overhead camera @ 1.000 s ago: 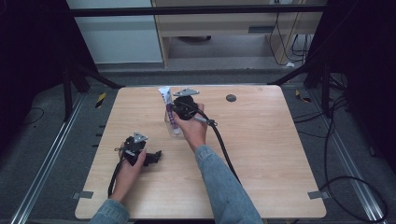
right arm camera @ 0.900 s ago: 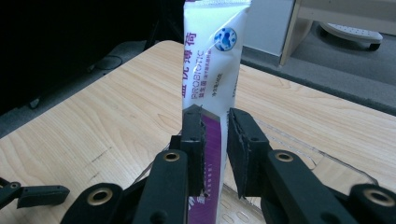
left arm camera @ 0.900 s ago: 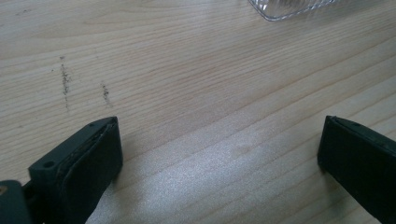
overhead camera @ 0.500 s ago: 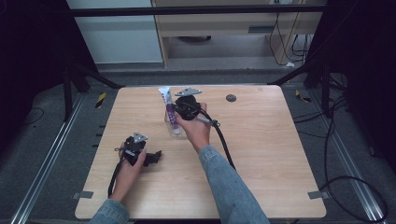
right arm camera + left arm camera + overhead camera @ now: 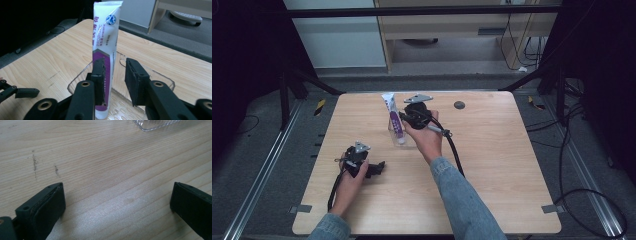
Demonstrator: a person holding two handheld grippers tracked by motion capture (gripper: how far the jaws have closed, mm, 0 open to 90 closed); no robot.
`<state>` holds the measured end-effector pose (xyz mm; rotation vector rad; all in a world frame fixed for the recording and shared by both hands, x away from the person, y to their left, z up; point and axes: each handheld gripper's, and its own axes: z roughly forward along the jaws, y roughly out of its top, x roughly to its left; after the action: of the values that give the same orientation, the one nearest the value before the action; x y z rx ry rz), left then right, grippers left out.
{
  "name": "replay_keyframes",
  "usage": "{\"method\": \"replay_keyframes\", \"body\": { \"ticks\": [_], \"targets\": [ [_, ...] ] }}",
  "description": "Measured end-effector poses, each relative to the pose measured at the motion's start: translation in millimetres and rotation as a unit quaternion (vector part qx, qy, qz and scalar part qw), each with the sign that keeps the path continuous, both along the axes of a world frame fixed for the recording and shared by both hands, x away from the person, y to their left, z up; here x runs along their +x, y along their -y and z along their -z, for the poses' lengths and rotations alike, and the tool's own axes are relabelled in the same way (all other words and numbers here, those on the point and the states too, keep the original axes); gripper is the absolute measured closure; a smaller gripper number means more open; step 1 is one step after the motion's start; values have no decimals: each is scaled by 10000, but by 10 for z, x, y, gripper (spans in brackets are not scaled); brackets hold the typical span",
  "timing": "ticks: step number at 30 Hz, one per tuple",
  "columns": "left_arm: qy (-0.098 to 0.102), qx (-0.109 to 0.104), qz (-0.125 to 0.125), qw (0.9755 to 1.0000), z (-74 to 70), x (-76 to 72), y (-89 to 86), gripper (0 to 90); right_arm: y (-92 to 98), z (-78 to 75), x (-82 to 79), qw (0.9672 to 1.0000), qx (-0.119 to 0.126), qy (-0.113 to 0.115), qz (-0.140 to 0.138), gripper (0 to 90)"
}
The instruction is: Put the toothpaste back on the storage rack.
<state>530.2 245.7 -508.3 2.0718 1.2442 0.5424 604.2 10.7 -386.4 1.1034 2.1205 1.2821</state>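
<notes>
Apparently the placing is all but done: the toothpaste tube (image 5: 105,50) stands upright in the clear plastic tray (image 5: 160,77) at the upper middle of the bench (image 5: 512,165), and the right hand-held gripper (image 5: 113,75) has just been opening, one pad at the tube's side, the other apart from it. What looks left is to draw that gripper clear without tipping the tube. At lower left, the left hand-held gripper (image 5: 377,167) rests wide open, holding nothing.

A lab: wooden table (image 5: 492,165) in a dark frame, cables (image 5: 572,150) across the floor.
</notes>
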Motion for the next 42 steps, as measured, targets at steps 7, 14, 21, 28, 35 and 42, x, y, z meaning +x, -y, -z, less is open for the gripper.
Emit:
{"method": "replay_keyframes", "body": {
  "ticks": [7, 14, 21, 28, 35, 42],
  "targets": [
    [0, 0, 0, 10000, 0, 0, 0, 0, 56, -18, -17, 10000, 6, -62, -22, 605],
    [0, 1, 1, 10000, 0, 1, 1, 0, 129, -28, -32, 9999, -26, -156, 44, 388],
    [1, 1, 0, 10000, 0, 1, 1, 0, 240, -40, -56, 10000, -8, -69, -4, 241],
    [1, 2, 1, 10000, 0, 1, 1, 0, 373, -77, -104, 9996, 2, -178, -234, 119],
    [0, 3, 2, 10000, 0, 1, 1, 0, 549, -80, -149, 9994, -266, -214, 5, 106],
    [2, 4, 2, 10000, 0, 1, 1, 0, 767, -43, -215, 9989, -393, -231, 96, 90]
  ]
}}
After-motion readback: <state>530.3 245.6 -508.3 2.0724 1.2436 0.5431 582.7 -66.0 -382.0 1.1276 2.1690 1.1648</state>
